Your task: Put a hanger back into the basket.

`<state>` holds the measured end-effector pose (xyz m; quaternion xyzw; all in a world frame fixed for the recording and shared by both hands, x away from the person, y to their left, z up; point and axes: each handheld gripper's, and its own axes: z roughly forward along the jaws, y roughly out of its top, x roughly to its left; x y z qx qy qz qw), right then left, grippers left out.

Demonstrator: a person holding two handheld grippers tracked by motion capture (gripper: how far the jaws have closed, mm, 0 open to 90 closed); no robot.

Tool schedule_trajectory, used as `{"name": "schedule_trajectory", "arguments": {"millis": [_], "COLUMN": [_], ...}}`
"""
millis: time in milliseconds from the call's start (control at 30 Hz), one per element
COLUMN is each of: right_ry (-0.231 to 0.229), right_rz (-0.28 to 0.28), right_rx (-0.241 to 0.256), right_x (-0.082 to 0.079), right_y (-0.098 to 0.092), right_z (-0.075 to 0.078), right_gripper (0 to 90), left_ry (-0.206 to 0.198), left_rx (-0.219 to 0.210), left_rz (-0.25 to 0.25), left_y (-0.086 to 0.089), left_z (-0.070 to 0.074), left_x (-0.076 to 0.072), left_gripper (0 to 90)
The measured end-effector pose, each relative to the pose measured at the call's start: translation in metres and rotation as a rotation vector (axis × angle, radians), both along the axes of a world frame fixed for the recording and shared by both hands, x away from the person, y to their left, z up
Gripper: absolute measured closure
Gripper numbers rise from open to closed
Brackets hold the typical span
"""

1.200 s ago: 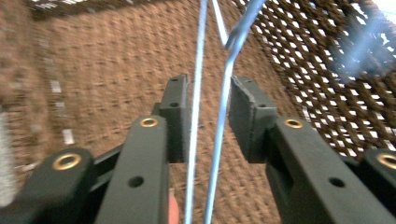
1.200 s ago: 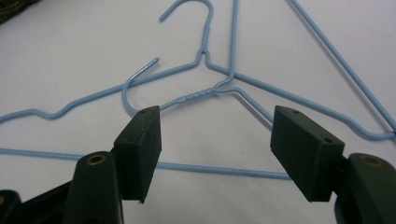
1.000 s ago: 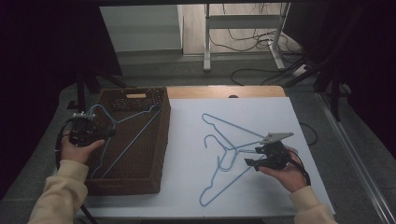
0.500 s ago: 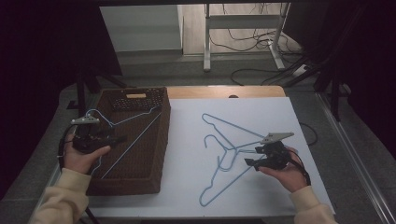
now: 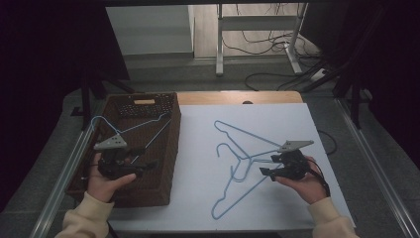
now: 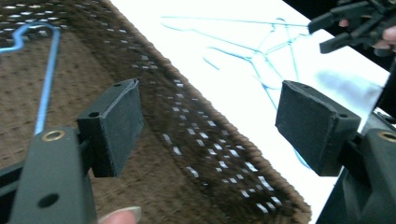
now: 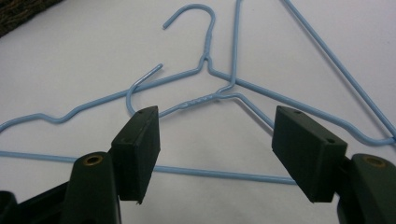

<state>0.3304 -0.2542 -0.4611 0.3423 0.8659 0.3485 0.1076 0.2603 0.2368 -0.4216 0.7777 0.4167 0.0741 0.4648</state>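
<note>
Left tongs [image 5: 130, 166] drawn back toward me since earlier frame, now low over basket [image 5: 171, 148], jaws wide, empty; one blue hanger [image 5: 131, 130] lies inside. Right tongs [image 5: 266, 172] unmoved, jaws wide, empty, over two overlapping hangers [image 5: 242, 166] on white counter [image 5: 292, 124]. I judge step: pick next hanger. Next: lower right tongs, close on wire near neck [image 7: 205, 99].

I see thin blue wire hangers [image 7: 219, 88] — smooth and a little shiny, like painted metal. The brown basket [image 6: 187, 154] looks woven and rough. My tongs [image 7: 215, 154] are black hard plastic with soft, matt pads [image 7: 140, 144] — brass-looking screws sit below. The white counter [image 5: 267, 124] looks smooth and dull, like paper.
</note>
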Motion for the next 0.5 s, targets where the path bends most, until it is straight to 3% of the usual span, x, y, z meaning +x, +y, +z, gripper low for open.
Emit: {"name": "schedule_trajectory", "arguments": {"millis": [267,500], "right_ry": [-0.031,-0.042], "right_rz": [0.027,0.039], "right_rx": [0.036,0.041], "right_x": [-0.007,-0.011], "right_y": [0.002,0.001], "right_z": [0.008,0.011], "right_gripper": [32.2,32.1], "left_ry": [0.013,0.001], "left_rx": [0.041,0.041], "left_rz": [-0.025,-0.021], "left_y": [-0.02,-0.019], "left_z": [-0.011,-0.008], "left_x": [-0.003,-0.003], "left_gripper": [22.1,22.1]}}
